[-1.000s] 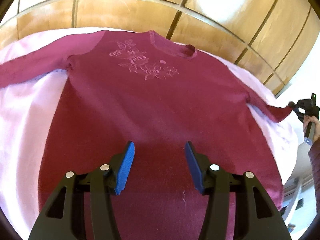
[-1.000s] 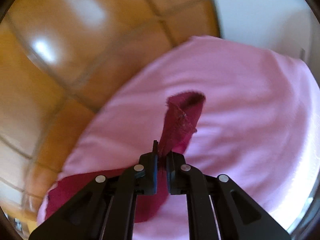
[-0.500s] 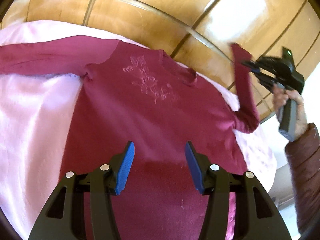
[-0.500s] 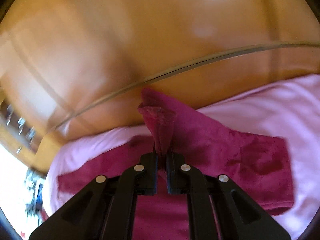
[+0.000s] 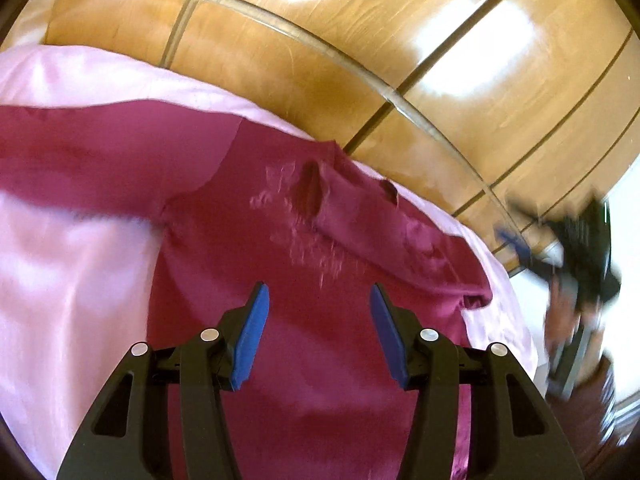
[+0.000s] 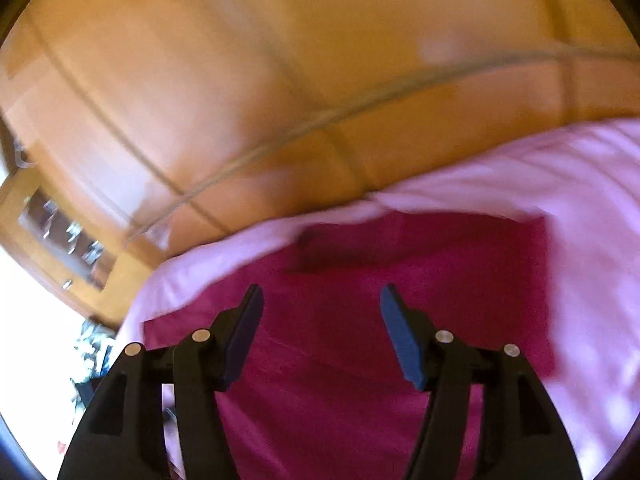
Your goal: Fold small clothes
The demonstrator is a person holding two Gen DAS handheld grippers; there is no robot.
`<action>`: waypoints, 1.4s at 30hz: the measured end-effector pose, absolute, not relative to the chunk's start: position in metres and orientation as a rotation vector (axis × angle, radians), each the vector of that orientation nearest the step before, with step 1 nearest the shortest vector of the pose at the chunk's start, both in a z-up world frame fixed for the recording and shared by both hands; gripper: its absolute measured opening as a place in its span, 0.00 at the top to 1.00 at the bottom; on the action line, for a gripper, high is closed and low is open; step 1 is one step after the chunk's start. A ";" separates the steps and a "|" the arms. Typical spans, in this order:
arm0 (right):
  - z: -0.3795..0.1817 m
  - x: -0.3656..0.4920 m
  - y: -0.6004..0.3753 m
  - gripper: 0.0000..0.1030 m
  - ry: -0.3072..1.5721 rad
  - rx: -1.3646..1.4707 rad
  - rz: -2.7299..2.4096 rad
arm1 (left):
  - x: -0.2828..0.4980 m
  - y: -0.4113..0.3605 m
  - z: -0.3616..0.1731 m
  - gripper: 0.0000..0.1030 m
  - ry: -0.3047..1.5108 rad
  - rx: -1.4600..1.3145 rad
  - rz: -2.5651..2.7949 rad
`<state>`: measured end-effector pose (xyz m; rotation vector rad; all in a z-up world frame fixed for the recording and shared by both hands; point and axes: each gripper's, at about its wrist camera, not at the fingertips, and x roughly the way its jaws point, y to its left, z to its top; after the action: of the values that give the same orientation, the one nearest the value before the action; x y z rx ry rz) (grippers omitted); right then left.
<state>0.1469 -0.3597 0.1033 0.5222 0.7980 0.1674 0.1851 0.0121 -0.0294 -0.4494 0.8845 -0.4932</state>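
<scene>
A dark red long-sleeved top (image 5: 248, 288) with a floral print on the chest lies spread on a pink sheet (image 5: 68, 280). Its right sleeve (image 5: 352, 216) is folded across the chest toward the collar; the left sleeve (image 5: 100, 152) stretches out to the left. My left gripper (image 5: 316, 300) hovers open above the lower body of the top, with nothing between its blue pads. My right gripper (image 6: 322, 300) is over the same red top (image 6: 360, 320), its jaws opening, empty. It also shows blurred at the right edge of the left wrist view as the right gripper (image 5: 568, 248).
A wooden panelled headboard (image 5: 360, 60) rises behind the bed. The pink sheet's edge (image 6: 440, 188) meets it. A person's hand and dark sleeve (image 5: 592, 400) are at the right. Wooden furniture (image 6: 60, 236) stands at the far left of the right wrist view.
My right gripper carried the right sleeve up and over onto the chest, then opened and let it go. The left gripper shifted, staying open above the top.
</scene>
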 end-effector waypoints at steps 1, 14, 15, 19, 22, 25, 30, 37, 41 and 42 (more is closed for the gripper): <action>0.100 0.134 -0.373 0.40 0.803 0.523 0.127 | 0.195 0.007 -0.028 0.50 0.883 -0.445 -0.502; 0.009 0.077 -0.450 0.40 0.910 0.662 -0.088 | 0.295 -0.058 -0.063 0.50 1.029 -0.435 -0.504; 0.007 0.084 -0.446 0.40 0.908 0.672 -0.070 | 0.297 -0.062 -0.065 0.50 1.028 -0.429 -0.509; 0.008 0.109 -0.428 0.35 0.883 0.681 -0.034 | 0.306 -0.070 -0.061 0.93 1.024 -0.424 -0.532; 0.017 0.128 -0.424 0.39 0.842 0.632 -0.099 | 0.305 -0.070 -0.040 0.97 0.956 -0.424 -0.559; 0.025 0.139 -0.425 0.57 0.806 0.567 -0.155 | 0.295 -0.049 -0.003 0.97 0.822 -0.477 -0.599; 0.014 0.149 -0.408 0.52 0.843 0.472 -0.119 | 0.274 -0.005 0.015 0.97 0.734 -0.418 -0.522; -0.005 0.143 -0.412 0.53 0.917 0.475 -0.151 | 0.282 0.002 -0.052 0.97 0.921 -0.312 -0.374; 0.020 0.125 -0.415 0.41 0.942 0.430 -0.068 | 0.276 -0.004 -0.057 0.97 0.916 -0.276 -0.379; 0.028 0.121 -0.414 0.41 0.930 0.422 -0.049 | 0.274 -0.004 -0.053 0.97 0.900 -0.271 -0.380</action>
<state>0.1214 -0.4138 0.0283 0.4217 0.9298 -0.0490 0.2741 -0.0037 -0.0532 -0.2708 0.8997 -0.3798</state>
